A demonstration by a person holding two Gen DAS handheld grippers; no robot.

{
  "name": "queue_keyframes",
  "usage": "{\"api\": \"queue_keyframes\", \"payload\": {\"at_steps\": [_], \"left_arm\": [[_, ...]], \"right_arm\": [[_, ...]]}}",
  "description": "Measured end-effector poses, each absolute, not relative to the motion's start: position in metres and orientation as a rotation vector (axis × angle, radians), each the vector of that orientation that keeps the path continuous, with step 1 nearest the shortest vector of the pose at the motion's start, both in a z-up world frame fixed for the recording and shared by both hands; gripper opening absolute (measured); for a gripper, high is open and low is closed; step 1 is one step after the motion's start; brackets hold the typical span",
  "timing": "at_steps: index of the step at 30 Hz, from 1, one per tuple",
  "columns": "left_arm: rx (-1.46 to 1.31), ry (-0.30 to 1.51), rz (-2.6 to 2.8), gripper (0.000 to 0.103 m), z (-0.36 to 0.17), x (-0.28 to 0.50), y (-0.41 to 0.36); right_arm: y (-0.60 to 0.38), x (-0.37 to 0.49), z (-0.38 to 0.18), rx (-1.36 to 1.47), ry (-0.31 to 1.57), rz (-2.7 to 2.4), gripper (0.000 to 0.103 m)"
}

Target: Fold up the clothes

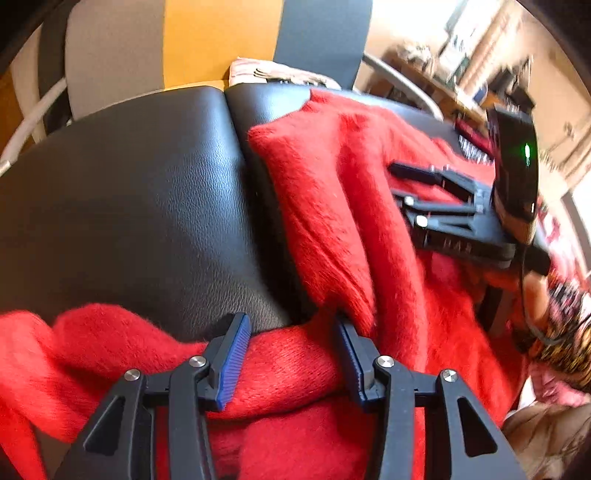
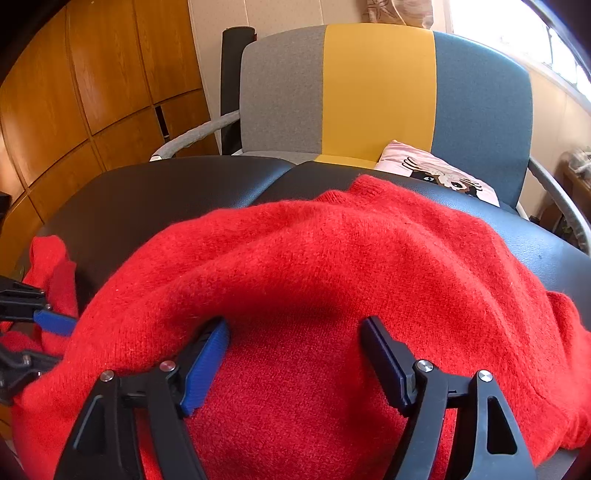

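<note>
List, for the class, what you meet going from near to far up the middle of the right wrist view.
Right gripper → red sweater → black leather surface → striped chair.

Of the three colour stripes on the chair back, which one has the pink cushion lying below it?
The blue stripe, nearest the window; the pink cushion lies on the seat below it, beside the yellow one.

bright daylight from blown-out window (image 2: 517,33) at right, fisheye-bent edges, dark corners, motion blur in left view
</note>
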State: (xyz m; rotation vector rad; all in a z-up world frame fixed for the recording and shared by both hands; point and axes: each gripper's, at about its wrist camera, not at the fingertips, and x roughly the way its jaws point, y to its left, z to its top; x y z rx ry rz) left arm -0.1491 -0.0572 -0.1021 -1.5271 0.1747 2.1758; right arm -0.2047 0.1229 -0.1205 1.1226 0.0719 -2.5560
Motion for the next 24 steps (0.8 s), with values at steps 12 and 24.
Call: {"api": "queue_keyframes", "payload": {"at_steps": [12, 24], "left_arm": [[-1.506, 0.406, 2.147, 0.029, -0.103, -0.119, -0.061], [-1.115, 0.564, 2.832, 0.013, -0.029, -0.116, -0.119]], "right_arm": [[0.122, -0.204, -0.122, 1.119, 0.065, -2.551, 0.078], [0.124, -0.204, -0.121, 1.118, 0.046, -2.562, 0.078]]}}
